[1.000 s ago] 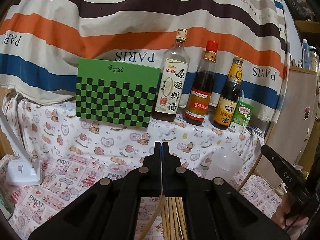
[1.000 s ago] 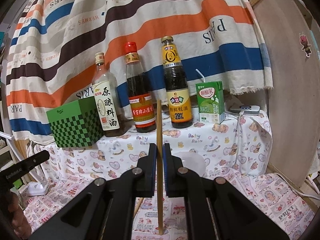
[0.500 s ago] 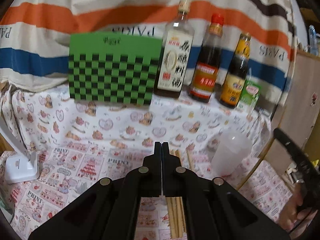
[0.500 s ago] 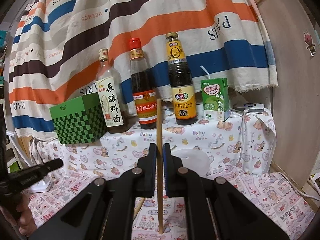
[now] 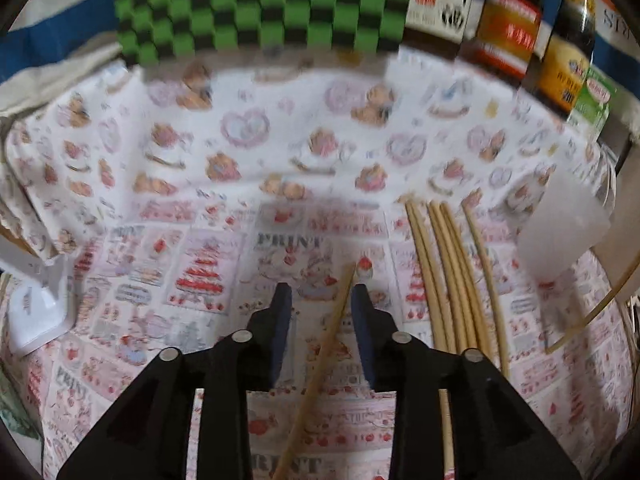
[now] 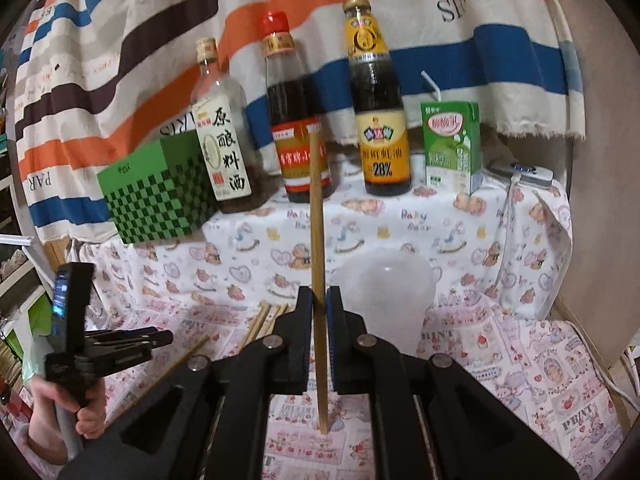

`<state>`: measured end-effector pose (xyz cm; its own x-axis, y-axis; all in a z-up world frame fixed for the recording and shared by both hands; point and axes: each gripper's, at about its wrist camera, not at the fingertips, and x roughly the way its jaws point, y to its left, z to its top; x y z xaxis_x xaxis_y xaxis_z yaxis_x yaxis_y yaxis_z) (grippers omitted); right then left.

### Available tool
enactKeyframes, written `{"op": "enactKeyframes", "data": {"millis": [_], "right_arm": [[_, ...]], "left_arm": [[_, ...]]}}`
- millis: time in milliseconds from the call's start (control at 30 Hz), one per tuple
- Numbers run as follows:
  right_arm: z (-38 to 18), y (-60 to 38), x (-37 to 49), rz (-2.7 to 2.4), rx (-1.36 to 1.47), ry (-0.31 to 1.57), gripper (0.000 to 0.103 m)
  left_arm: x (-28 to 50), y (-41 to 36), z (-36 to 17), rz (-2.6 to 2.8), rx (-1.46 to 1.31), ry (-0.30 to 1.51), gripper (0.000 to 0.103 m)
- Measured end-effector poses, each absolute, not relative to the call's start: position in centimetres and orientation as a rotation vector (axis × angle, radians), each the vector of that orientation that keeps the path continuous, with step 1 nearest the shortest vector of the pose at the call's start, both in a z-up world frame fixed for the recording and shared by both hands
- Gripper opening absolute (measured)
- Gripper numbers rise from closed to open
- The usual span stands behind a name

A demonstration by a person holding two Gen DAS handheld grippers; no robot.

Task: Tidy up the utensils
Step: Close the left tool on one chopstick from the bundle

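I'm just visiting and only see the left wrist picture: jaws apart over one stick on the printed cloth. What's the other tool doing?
Observer: The right gripper has its jaws shut on one chopstick, held upright.
Operator: Is it above the white cup?
Observer: No, the cup stands beyond it and to its right, on the cloth.
Operator: My view cuts off the bottles. What tops the middle bottle?
Observer: A red cap.
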<state>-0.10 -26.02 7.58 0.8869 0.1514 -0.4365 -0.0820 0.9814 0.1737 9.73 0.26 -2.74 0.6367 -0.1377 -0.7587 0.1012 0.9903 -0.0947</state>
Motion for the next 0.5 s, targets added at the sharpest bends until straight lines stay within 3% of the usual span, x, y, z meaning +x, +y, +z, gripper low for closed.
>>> {"op": "enactKeyframes", "data": {"millis": [133,367,400,433,500], "right_arm": [[7.6,-26.0,-0.2,0.118,0.155,0.444,0.006],[8.6,-27.4,-0.6,0.102,0.190,0.370,0.006],[8.7,-27.7,-0.7,0.098,0.196,0.360,0.006],[8.9,-27.8,-0.8,0.097,0.201,0.352,0.006],[9.1,-28.3,-1.0,0.092,0.214,0.328,0.006]], "left_arm": [[10.7,-0.9,-3.7,-0.148,0.017,0.901,0.037],[13.0,-3.0,-4.2,-0.136,0.108,0.986,0.036],[13.2,-3.3,-4.2,-0.149,0.106,1.000,0.026],[13.4,-3.5,-4.3,-0.159,0.101,1.019,0.010],[13.5,-3.9,-4.3,-0.160,0.106,1.032,0.000]]}}
